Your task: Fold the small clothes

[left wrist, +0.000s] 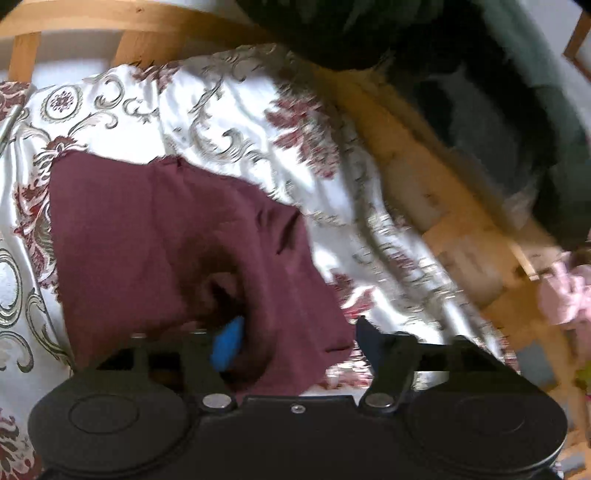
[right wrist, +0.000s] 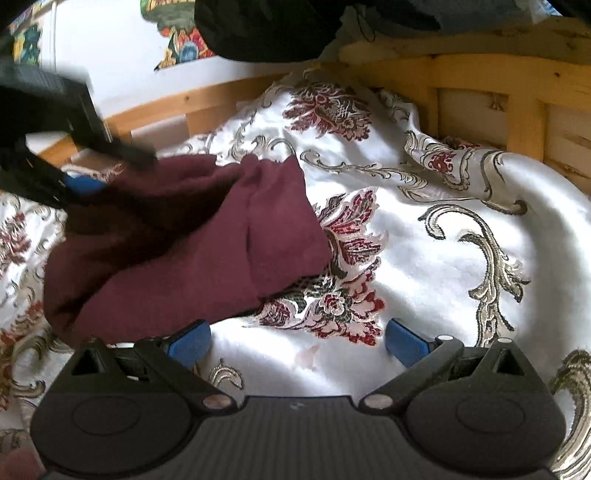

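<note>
A maroon garment (left wrist: 166, 236) lies bunched and partly folded on the white floral bedspread (left wrist: 207, 110). My left gripper (left wrist: 297, 343) stands open over the garment's near edge. Cloth lies across its blue left pad (left wrist: 227, 343) and reaches toward the dark right finger, but nothing is pinched. In the right wrist view the same garment (right wrist: 207, 236) sits left of centre, with the left gripper (right wrist: 118, 171) at its far left corner. My right gripper (right wrist: 297, 343) is open over bare bedspread (right wrist: 443, 258), and its left pad (right wrist: 190, 343) is just beside the garment's lower edge.
A wooden bed frame (right wrist: 480, 74) runs along the back and right of the spread, also visible as slats (left wrist: 136, 44). Dark clothing (left wrist: 369, 33) hangs over the top. A pink item (left wrist: 565, 295) lies off the bed at right.
</note>
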Action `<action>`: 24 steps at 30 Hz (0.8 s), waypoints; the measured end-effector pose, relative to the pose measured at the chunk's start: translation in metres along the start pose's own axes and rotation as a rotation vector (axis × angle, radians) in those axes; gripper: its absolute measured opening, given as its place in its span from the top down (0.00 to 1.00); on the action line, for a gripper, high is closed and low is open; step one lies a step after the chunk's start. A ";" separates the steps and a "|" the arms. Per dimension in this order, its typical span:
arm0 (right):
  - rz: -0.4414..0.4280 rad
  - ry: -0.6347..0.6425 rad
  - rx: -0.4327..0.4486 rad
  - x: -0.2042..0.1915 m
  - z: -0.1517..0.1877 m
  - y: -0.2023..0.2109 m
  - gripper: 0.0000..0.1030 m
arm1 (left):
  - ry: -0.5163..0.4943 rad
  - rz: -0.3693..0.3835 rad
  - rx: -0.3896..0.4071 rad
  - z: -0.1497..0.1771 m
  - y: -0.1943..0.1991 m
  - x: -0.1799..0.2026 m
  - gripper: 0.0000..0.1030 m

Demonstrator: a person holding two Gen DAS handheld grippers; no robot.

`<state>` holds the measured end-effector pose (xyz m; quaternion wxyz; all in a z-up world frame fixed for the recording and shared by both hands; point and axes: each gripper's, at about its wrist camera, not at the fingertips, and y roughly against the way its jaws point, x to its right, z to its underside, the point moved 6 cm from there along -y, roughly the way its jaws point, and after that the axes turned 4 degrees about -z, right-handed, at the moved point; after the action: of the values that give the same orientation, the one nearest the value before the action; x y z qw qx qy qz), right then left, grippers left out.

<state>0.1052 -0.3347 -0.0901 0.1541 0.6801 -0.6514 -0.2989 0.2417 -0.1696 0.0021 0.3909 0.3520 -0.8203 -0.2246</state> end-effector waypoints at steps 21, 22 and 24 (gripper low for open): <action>-0.126 -0.063 0.039 -0.018 -0.060 0.008 0.00 | -0.170 -0.283 0.009 0.066 0.022 -0.064 0.01; -0.157 -0.066 0.040 -0.022 -0.066 0.007 0.00 | -0.160 -0.280 -0.002 0.067 0.019 -0.067 0.01; -0.228 -0.083 0.034 -0.030 -0.078 0.005 0.00 | -0.160 -0.286 0.001 0.071 0.017 -0.069 0.01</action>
<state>0.1492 -0.3196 -0.0201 0.0802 0.7394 -0.5805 -0.3314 0.2092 -0.0999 -0.0621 0.2880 0.4463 -0.7905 -0.3049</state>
